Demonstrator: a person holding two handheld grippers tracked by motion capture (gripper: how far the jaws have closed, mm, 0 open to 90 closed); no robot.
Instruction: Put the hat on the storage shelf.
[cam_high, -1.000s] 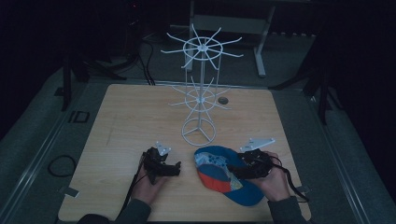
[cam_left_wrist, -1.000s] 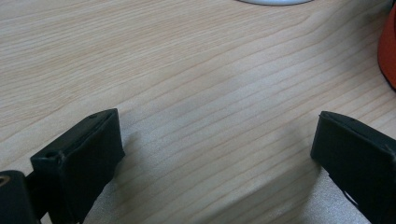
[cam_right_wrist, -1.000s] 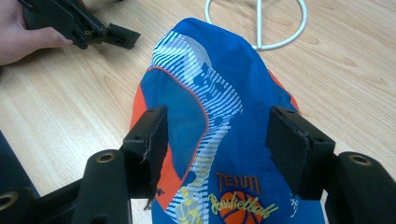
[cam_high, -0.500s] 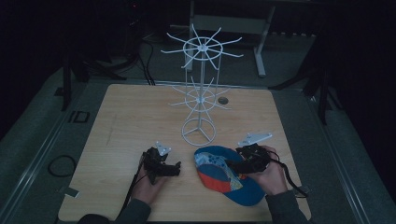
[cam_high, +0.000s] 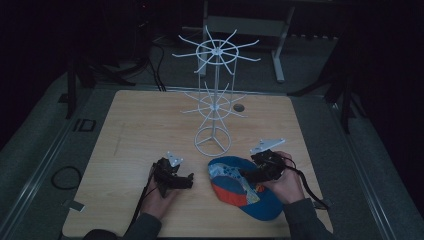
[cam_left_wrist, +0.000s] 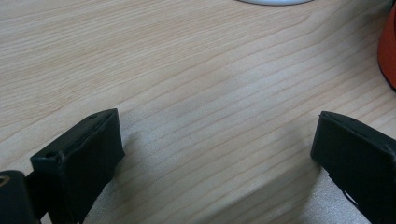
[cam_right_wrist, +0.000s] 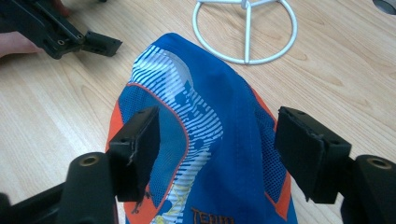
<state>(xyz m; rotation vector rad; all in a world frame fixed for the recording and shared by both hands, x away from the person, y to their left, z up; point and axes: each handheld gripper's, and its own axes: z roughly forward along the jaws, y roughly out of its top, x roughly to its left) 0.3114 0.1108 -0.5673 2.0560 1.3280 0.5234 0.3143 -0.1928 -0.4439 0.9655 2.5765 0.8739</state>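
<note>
From the high view, a blue and orange cap (cam_high: 240, 187) lies on the wooden worktop (cam_high: 140, 130), just in front of the round base of a white wire rack (cam_high: 214, 107). The right tool (cam_high: 248, 174) reaches over the cap; the left tool (cam_high: 189, 181) sits beside the cap, apart from it.

In the left gripper view, the left tool (cam_left_wrist: 215, 154) has its jaws spread wide above bare wood.

In the right gripper view, the right tool (cam_right_wrist: 217, 142) has its jaws apart, straddling the cap (cam_right_wrist: 210, 140) without clamping it, with the rack's ring base (cam_right_wrist: 245, 30) beyond the cap.
</note>
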